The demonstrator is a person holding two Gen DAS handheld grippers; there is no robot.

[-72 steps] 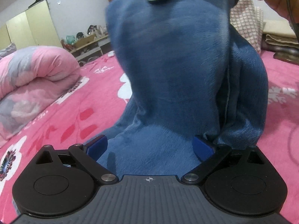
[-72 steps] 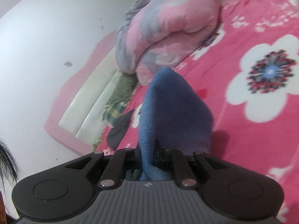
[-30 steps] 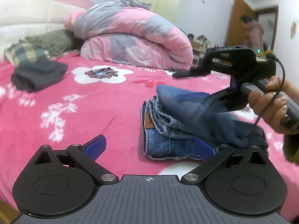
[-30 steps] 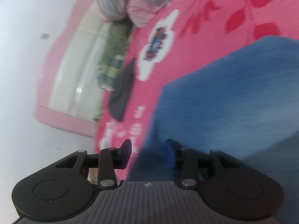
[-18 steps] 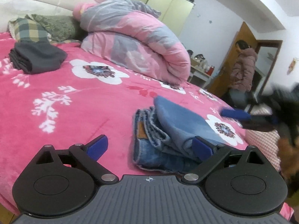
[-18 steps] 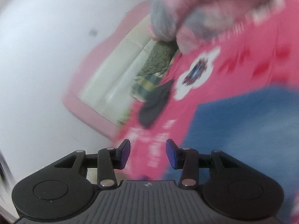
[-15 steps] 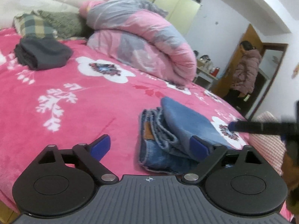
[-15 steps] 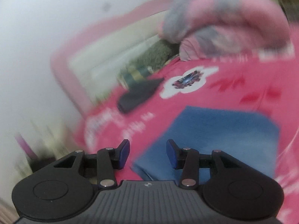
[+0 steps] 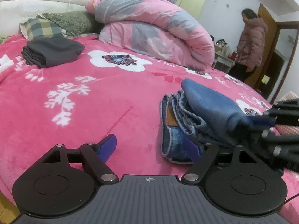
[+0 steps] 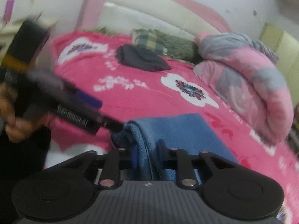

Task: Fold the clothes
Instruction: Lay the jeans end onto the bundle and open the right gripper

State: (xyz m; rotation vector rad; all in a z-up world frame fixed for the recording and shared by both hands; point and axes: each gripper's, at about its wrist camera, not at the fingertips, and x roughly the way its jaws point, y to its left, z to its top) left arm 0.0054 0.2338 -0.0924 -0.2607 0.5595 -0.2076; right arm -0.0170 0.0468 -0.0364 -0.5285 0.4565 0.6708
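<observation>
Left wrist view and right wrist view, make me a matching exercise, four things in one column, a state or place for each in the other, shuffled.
Things:
1. jeans
2. dark folded garment
3. left tongs
4. right tongs

States or places:
A. open, holding nothing
B. closed on blue fabric
C. folded, on the pink blanket, near the tongs
D. far side of the bed, by the pillows

Pairs: 1-C, 2-D, 3-A, 4-B

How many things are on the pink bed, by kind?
Folded clothes: 2, the blue jeans and the dark grey pile.
Pillows: 2, a checked one and a green one.
Rolled quilt: 1.
Total: 5.
</observation>
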